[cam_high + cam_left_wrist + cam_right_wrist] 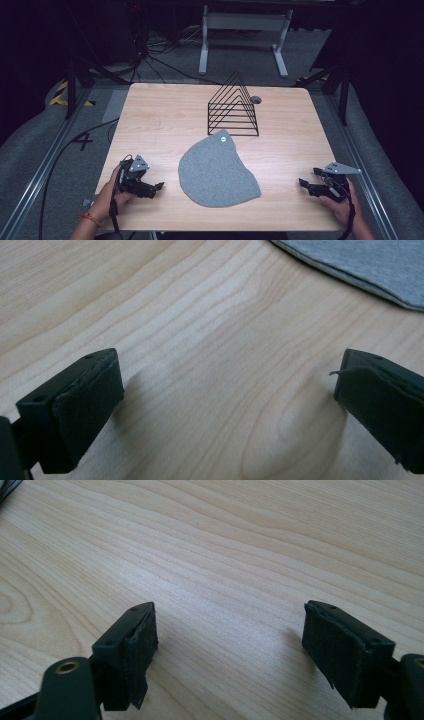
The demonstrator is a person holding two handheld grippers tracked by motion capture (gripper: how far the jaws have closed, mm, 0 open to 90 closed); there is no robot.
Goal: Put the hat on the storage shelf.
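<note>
At the near edge of the table (150, 115), the person's left hand (111, 192) and right hand (340, 202) come in from below, each holding a gripper low over the light wood surface. The left gripper (159, 187) sits near the table's near-left corner, its tips pointing right toward the grey beanie (217, 170). In the left gripper view its jaws stand wide apart with nothing between them but bare wood grain; the beanie's hem (360, 265) crosses the far right corner of that view, apart from the jaws. The right gripper (302, 182) sits near the near-right corner, pointing left. In the right gripper view its jaws are likewise wide apart and empty, over bare wood; the pad (142, 645) on its left jaw shows a frayed, peeling lower edge.

The grey beanie lies flat at the near centre of the table, between the two grippers and touching neither. It carries a small white tag (223, 139) near its far tip. Just beyond it stands a black wire rack (233, 107) of triangular frames, upright, at the far centre of the table. A small dark round fitting (256, 100) is set into the tabletop just right of the rack's far end. Beyond the table, cables (150, 55) lie on the grey floor beside a white stand (245, 35).
</note>
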